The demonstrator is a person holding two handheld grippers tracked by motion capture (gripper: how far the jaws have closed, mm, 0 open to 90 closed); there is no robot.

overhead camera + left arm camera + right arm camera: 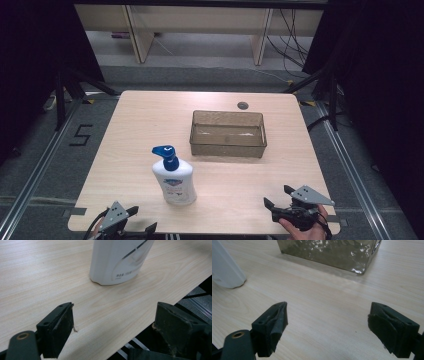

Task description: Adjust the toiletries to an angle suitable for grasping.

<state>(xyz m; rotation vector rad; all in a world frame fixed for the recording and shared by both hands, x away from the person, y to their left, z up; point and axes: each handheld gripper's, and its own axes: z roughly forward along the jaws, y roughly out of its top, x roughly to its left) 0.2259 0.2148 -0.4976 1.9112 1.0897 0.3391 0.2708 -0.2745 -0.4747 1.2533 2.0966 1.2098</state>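
Jaws wide, empty, both grippers: left (131, 218), right (278, 195). Bottle (173, 176) upright mid-bench, near left. We approach level, straddle body low, squeeze evenly, avoid tipping toward bin (228, 133).

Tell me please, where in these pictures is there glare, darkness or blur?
High view: the table is evenly lit, the surroundings at both sides fall into black. Right gripper view: bright glints on the wall of the translucent bin; the white bottle at the left edge looks soft. Left gripper view: the bottle's small print is readable, and the near fingers look slightly soft.
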